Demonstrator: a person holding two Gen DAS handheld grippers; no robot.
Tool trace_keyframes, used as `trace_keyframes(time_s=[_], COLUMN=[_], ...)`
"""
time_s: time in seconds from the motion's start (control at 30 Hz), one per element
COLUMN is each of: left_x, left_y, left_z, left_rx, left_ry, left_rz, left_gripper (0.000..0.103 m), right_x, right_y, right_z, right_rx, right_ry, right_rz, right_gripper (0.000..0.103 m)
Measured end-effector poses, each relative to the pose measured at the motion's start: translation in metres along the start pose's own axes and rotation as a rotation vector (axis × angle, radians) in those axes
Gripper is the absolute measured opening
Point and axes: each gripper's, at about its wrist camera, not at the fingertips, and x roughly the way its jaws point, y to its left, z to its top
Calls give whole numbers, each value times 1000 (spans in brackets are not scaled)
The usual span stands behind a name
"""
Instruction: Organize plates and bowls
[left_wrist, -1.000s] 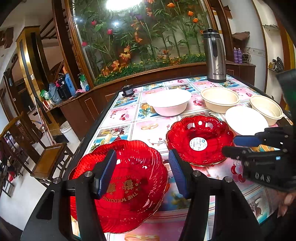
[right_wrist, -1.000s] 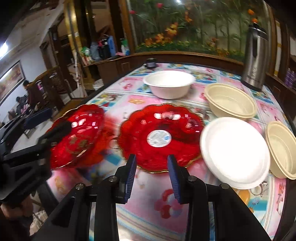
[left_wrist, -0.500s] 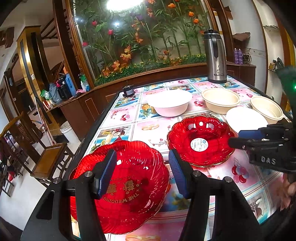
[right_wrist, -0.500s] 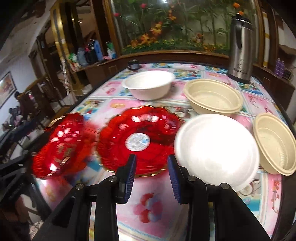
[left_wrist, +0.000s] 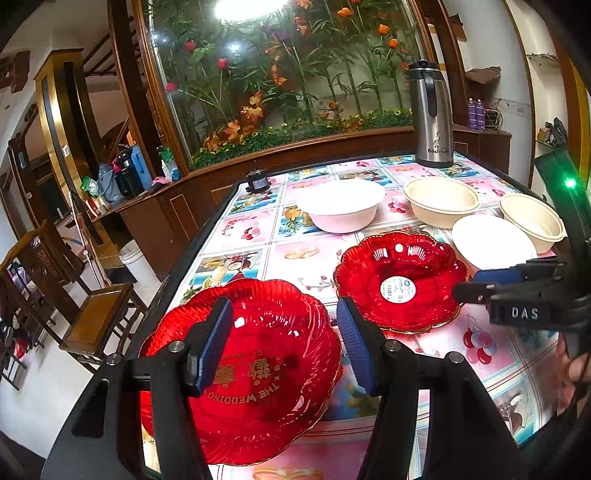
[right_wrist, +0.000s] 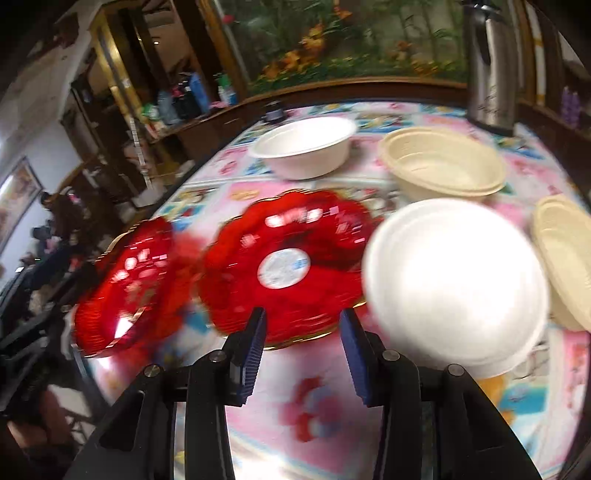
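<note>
Now red plate (right_wrist: 284, 266) just beyond right gripper (right_wrist: 301, 354) jaws, untouched.

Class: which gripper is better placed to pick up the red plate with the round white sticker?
Probably the right gripper: its open jaws, just widened, face the stickered red plate's near rim. The left gripper hangs over the other red plate.

A home dining room — wooden chair (left_wrist: 94, 321), thermos (left_wrist: 432, 114), flowered tablecloth (left_wrist: 306, 254).
</note>
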Motion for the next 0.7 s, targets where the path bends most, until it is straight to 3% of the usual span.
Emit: trace_keyframes(time_s=[0.17,0.3,0.4,0.53,0.63,0.67,0.7], left_x=[6,13,27,51,76,86,100], left_y=[8,19,25,24,18,16,14], left_z=[3,11,24,40,49,51,54], left_rx=[-42,-93,-142,-172,-175,-181,-198], left_ry=[40,80,145,220,280,313,356], left_rz=[-72,-157,-256,-321,-361,-372,-381], left_gripper=[57,57,57,56,41,26,20], right_x=[1,-3,-5,0,4,4,5], right_y=[-20,-23,-25,-28,-28,-27,-27], right_z=[2,5,6,5,3,3,3], right_rx=[34,54,91,140,158,162,167], right_ry=[-4,-18,-14,13,24,23,22], right_rz=[-68,-60,9,68,70,70,71], right_gripper=[43,43,43,42,41,41,37])
